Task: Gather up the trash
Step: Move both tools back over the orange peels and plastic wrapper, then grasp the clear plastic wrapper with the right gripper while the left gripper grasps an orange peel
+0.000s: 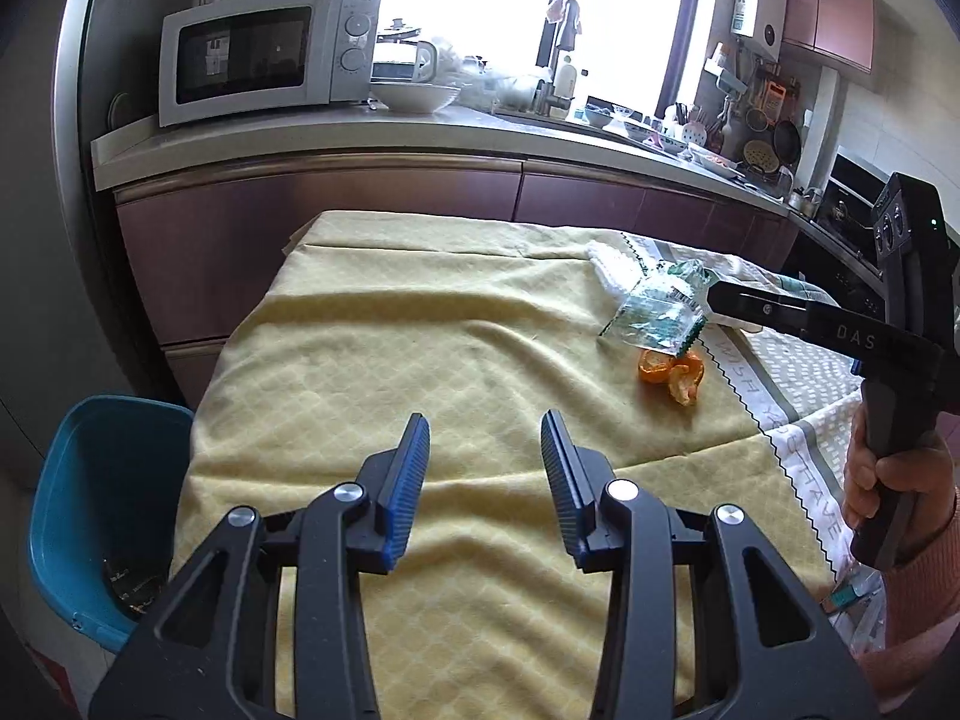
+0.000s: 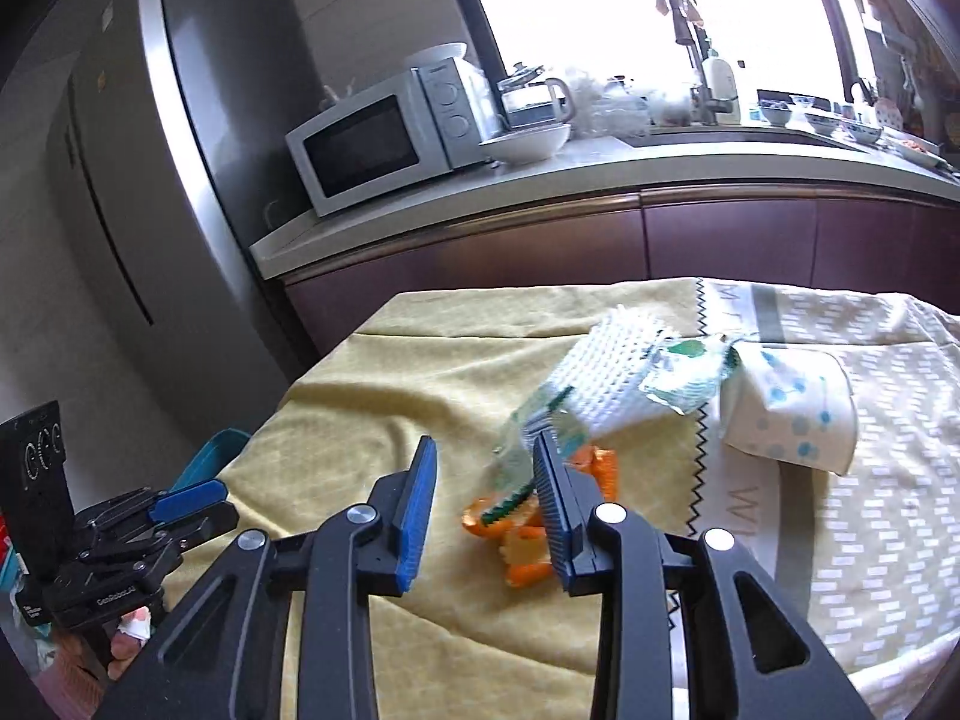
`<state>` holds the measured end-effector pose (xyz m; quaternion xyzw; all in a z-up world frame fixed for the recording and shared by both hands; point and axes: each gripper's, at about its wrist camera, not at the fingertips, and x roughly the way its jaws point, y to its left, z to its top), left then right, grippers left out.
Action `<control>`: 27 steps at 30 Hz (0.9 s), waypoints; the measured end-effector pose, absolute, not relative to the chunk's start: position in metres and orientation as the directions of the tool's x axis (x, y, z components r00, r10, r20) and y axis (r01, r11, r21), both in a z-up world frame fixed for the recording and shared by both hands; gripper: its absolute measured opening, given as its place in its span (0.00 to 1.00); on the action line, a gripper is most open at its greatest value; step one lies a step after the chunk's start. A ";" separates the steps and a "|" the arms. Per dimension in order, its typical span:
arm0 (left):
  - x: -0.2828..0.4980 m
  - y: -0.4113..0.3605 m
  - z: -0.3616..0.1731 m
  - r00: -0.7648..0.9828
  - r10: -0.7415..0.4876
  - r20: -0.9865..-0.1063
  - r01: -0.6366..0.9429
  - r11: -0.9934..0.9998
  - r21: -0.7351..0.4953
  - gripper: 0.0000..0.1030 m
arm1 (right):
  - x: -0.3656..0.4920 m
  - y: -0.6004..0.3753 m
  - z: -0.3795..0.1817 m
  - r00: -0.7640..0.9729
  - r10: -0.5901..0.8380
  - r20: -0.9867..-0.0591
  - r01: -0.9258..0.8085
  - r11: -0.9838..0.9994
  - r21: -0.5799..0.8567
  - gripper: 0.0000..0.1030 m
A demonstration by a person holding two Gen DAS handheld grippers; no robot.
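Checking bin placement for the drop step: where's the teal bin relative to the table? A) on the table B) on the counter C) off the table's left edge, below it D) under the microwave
C: the teal bin sits below the table's left edge.

"DAS" stands on the right tongs (image 1: 729,300), "GenRobot.AI" on the left tongs (image 2: 198,495)
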<state>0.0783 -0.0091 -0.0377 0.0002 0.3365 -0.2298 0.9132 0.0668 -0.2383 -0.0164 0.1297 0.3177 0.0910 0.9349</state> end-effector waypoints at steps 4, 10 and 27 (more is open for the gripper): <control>0.081 -0.022 -0.040 0.654 -0.430 -0.622 0.442 0.885 -0.148 0.37 | 0.070 -0.253 -0.031 0.769 0.241 -0.591 -0.054 0.947 0.316 0.35; 0.082 -0.039 -0.041 0.635 -0.445 -0.631 0.470 0.871 -0.142 0.37 | 0.083 -0.257 -0.044 0.745 0.270 -0.610 -0.042 0.932 0.361 0.35; 0.092 -0.088 -0.044 0.558 -0.513 -0.653 0.573 0.807 -0.144 0.39 | 0.071 -0.281 -0.046 0.752 0.375 -0.543 -0.066 0.862 0.503 0.11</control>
